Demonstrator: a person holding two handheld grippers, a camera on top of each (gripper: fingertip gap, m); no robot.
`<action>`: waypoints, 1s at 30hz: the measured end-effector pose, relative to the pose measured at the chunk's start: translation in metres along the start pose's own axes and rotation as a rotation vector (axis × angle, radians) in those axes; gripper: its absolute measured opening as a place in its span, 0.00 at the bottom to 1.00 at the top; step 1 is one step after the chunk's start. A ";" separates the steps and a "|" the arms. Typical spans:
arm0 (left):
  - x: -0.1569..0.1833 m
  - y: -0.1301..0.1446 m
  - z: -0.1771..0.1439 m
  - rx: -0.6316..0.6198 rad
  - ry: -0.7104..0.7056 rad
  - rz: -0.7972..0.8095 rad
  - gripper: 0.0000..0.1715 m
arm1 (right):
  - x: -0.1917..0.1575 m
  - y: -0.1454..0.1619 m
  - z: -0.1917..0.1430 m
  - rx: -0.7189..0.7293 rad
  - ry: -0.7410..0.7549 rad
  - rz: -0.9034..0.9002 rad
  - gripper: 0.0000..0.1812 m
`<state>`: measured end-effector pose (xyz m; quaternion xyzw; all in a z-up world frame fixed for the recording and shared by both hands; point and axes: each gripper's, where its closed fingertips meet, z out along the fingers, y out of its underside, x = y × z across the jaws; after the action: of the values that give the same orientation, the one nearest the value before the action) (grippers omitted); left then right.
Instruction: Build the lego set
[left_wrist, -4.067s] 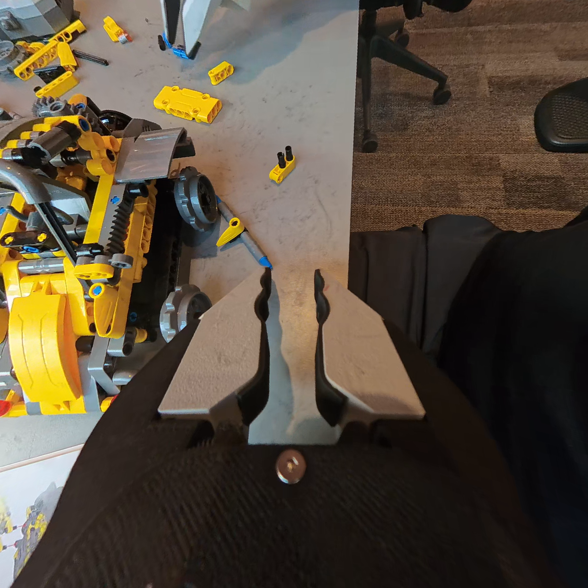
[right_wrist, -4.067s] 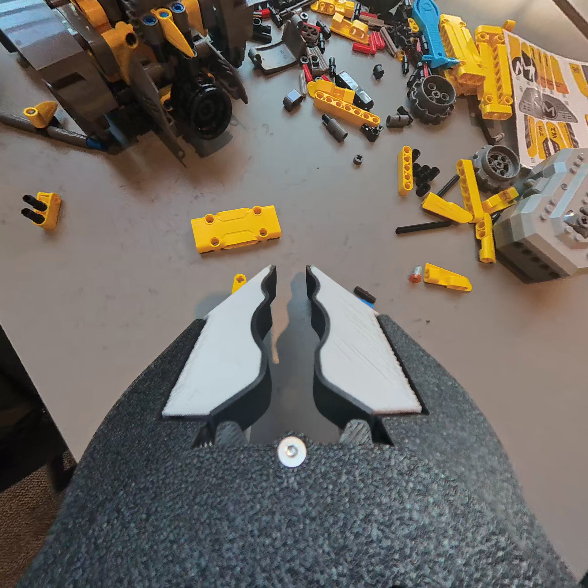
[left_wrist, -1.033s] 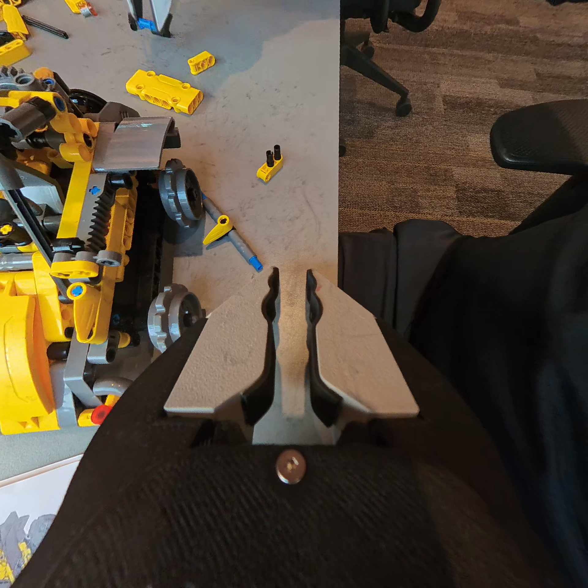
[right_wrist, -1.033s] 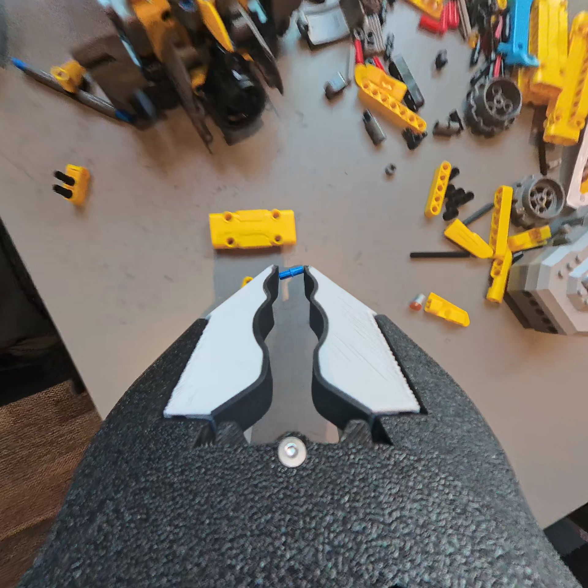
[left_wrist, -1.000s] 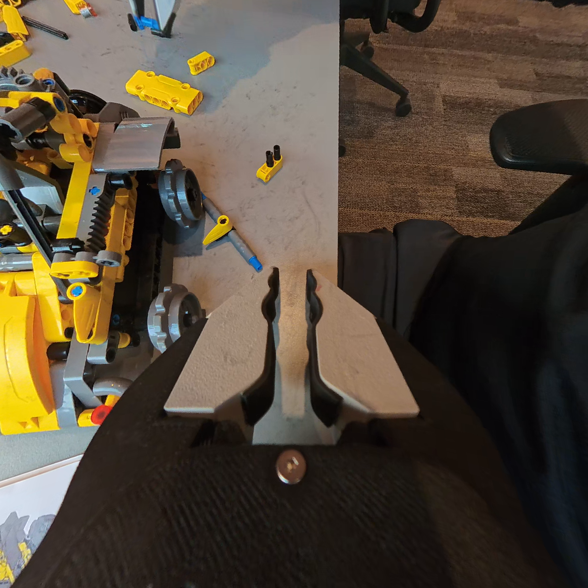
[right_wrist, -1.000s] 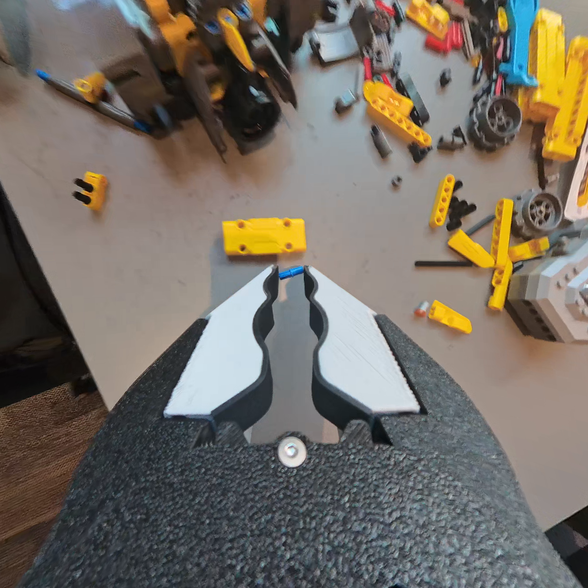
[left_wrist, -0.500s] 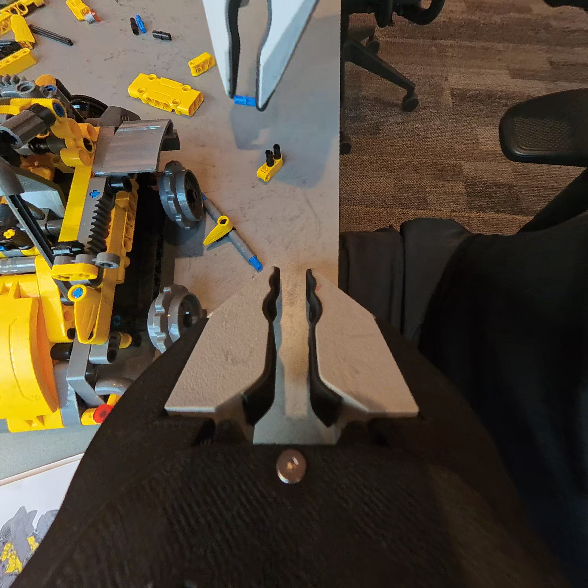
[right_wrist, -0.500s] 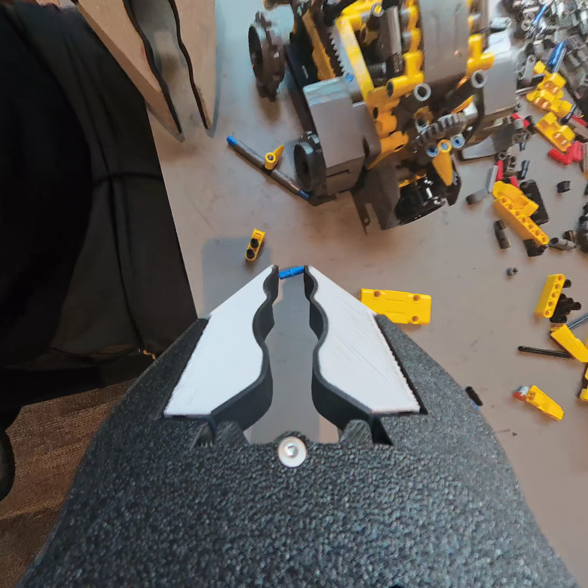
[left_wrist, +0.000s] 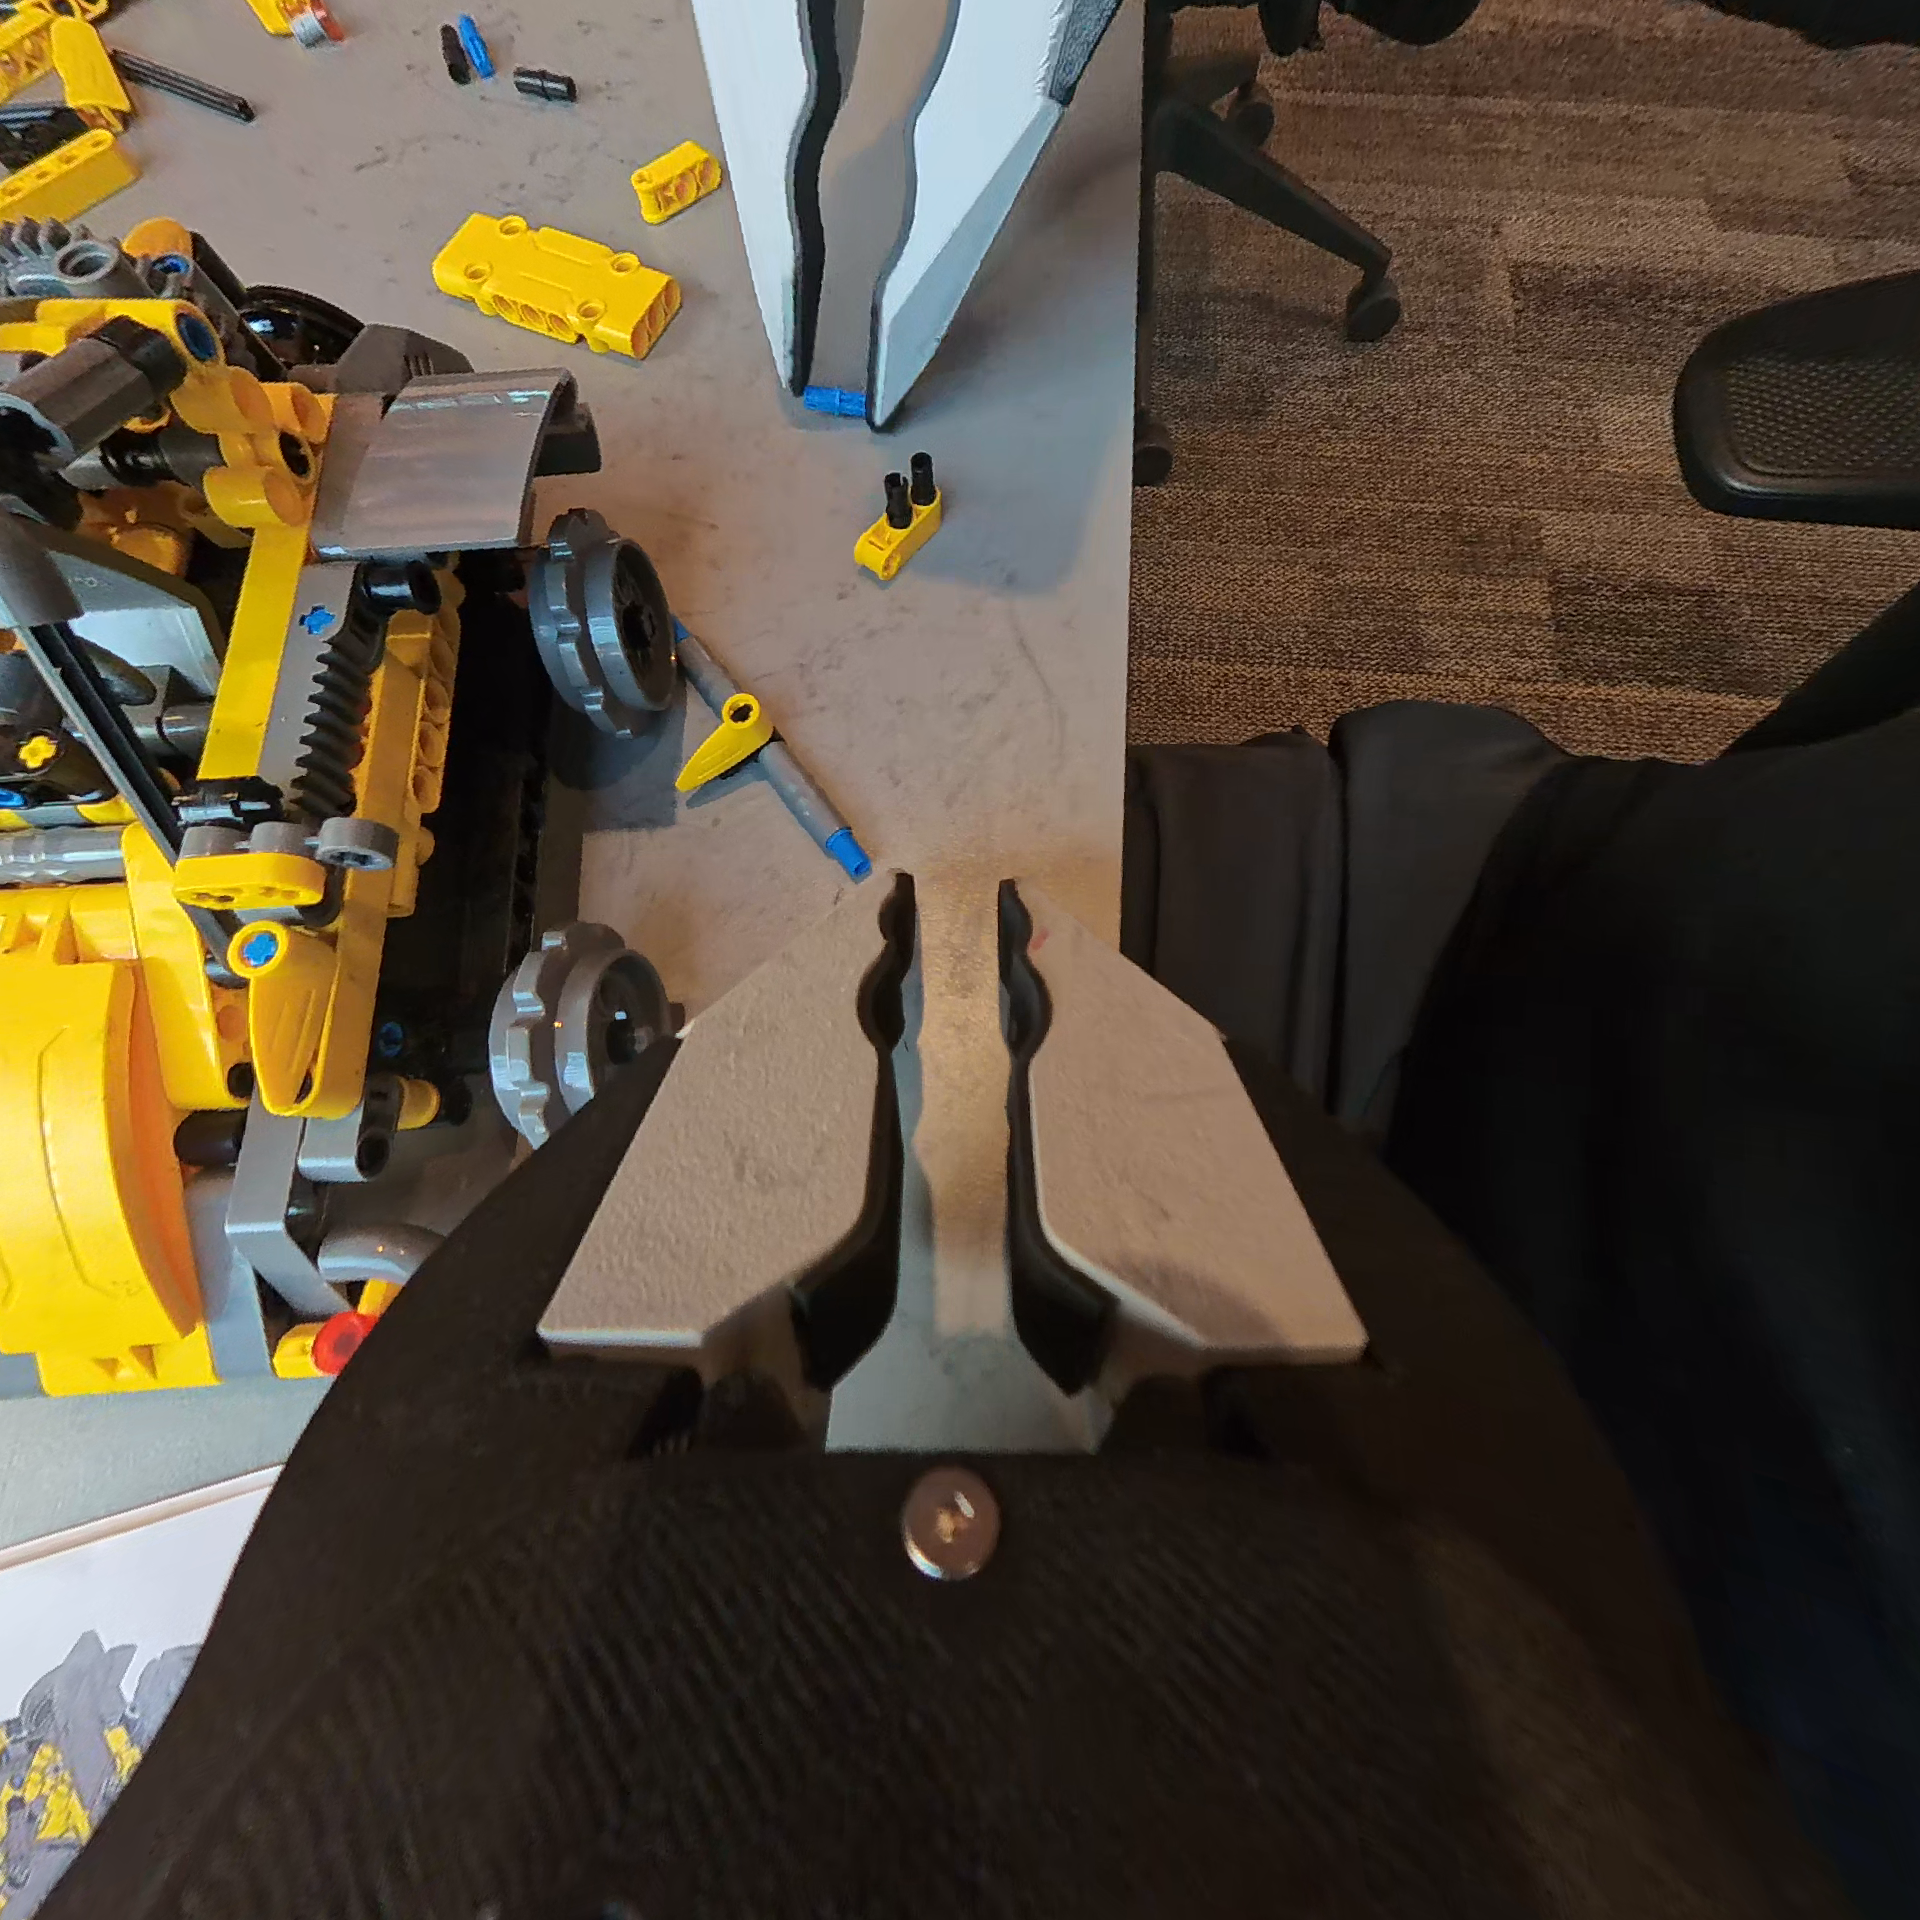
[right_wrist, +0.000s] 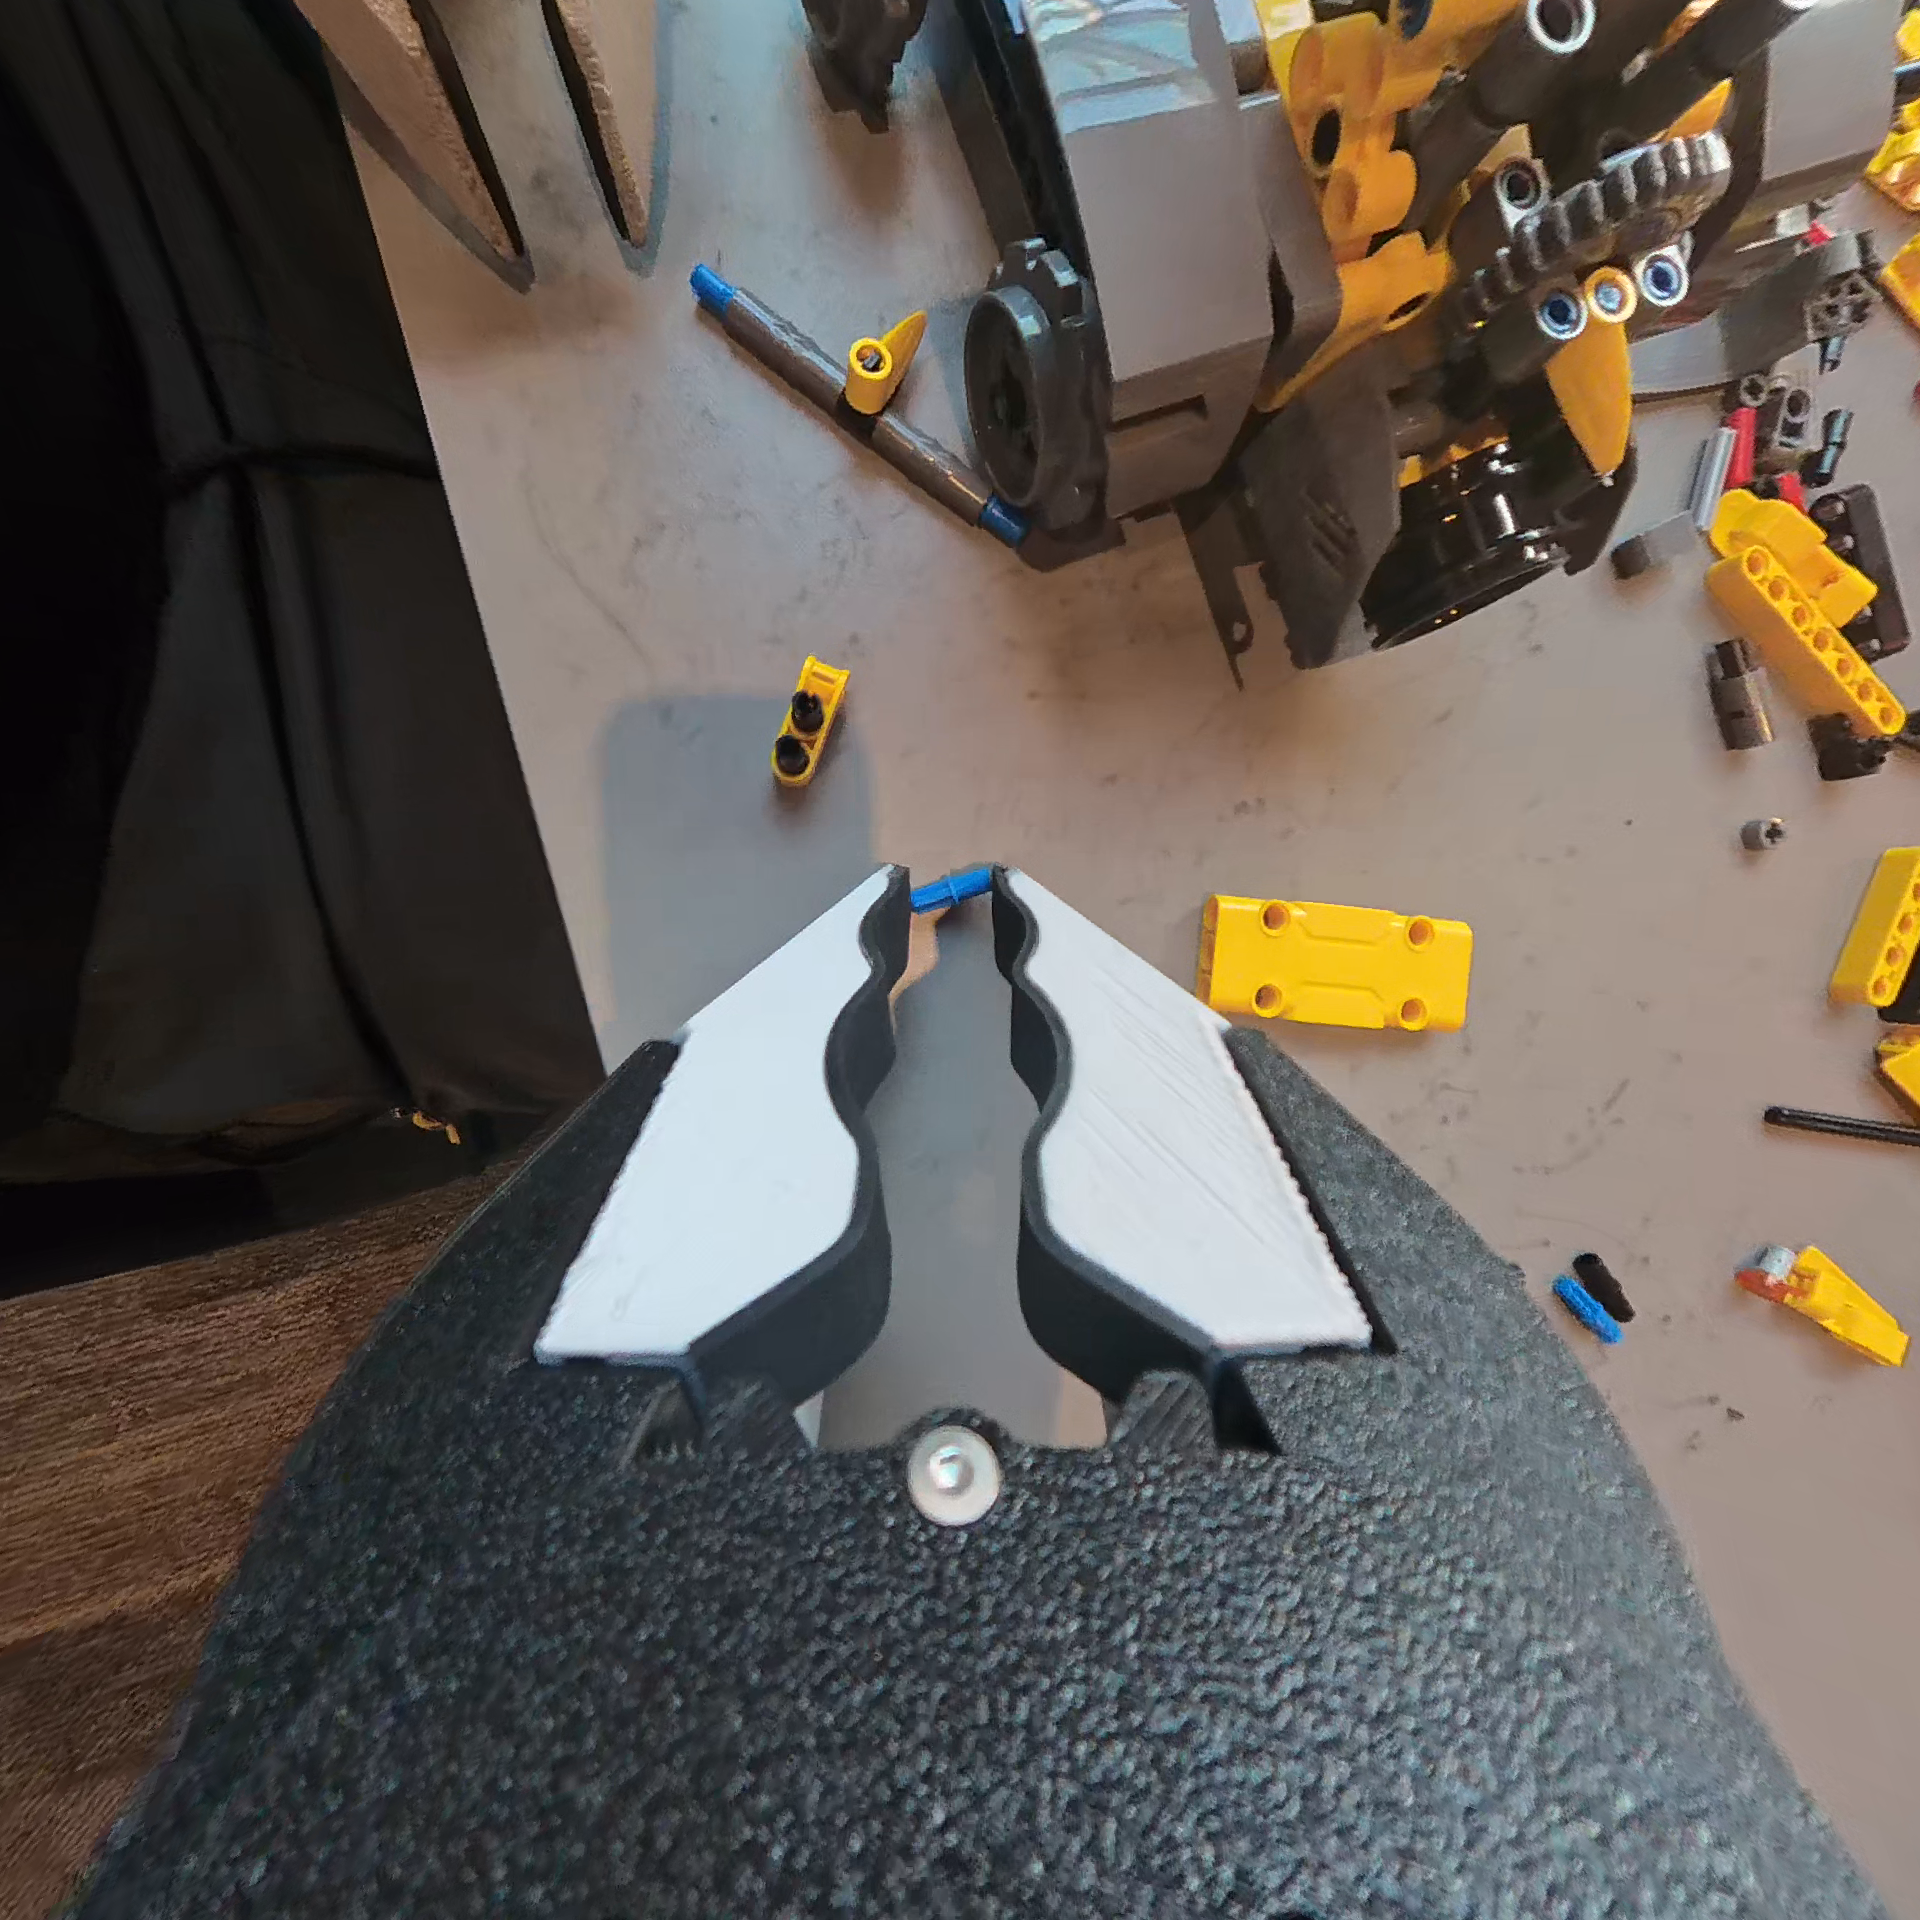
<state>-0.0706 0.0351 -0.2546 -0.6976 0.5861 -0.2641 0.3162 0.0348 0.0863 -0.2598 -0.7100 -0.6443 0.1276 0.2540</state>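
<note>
My right gripper is shut on a small blue pin, held crosswise at the fingertips a little above the grey table. It also shows in the left wrist view with the pin. The nearest thing is a small yellow connector with two black pins, just ahead on the table. My left gripper is empty, its jaws a narrow gap apart, near the table's edge beside a grey axle with blue ends.
A large yellow and grey brick vehicle fills one side of the table. A yellow panel brick and several loose parts lie around. Dark clothing, an office chair and carpet lie past the table edge. Some 12 cm of space lies between my two pairs of fingers.
My right gripper closed on the blue pin, lifted it and carried it towards the table edge, near the small yellow connector. My left gripper's jaws narrowed a little; it has hardly moved.
</note>
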 end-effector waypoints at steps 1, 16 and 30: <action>0.000 0.000 0.000 -0.001 0.001 0.000 0.07 | 0.000 0.001 0.001 -0.006 -0.003 -0.006 0.09; 0.000 0.001 0.001 -0.009 -0.001 0.002 0.07 | 0.004 0.008 -0.014 0.072 0.114 0.178 0.13; 0.001 0.001 0.002 -0.014 -0.003 0.015 0.06 | -0.005 -0.014 -0.031 0.227 0.195 0.724 0.14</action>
<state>-0.0692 0.0339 -0.2567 -0.6957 0.5927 -0.2568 0.3142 0.0376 0.0763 -0.2270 -0.8676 -0.3066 0.2112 0.3296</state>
